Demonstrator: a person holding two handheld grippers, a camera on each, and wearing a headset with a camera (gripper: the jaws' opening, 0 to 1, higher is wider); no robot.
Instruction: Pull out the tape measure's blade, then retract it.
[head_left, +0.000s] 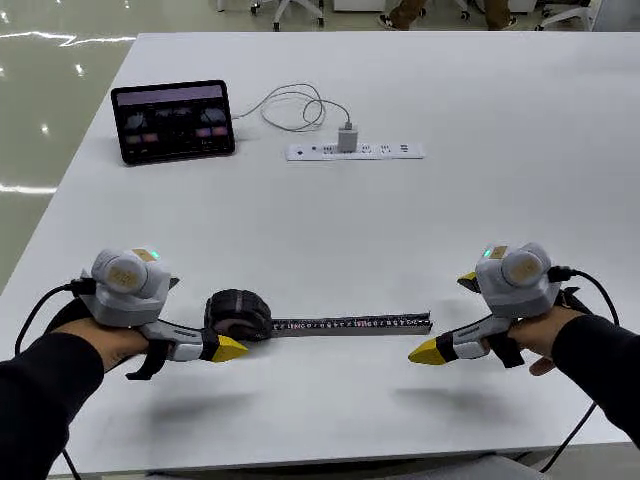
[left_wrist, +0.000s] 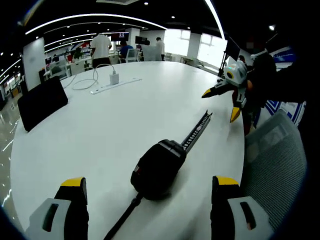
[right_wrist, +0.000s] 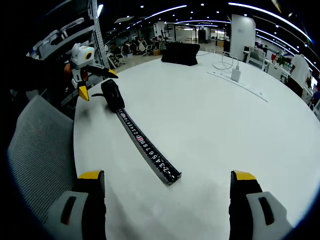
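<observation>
Blade (head_left: 350, 324) lies extended from tape measure (head_left: 238, 314) on white table (head_left: 400, 220).

**Readable marks: blade digits only**

Tape blade (right_wrist: 147, 147), lying just ahead of the right gripper (right_wrist: 165, 176) and in line with the gap between its spread jaws: digits 2 3 4 5 6 7 8 9, counting up away from the gripper. Marks beyond those are too small to read. Tablet screen (head_left: 172, 120): illegible.

Black tape measure (head_left: 238, 314) on white table (head_left: 400, 230), blade (head_left: 350, 324) pulled out flat, numbered.
</observation>
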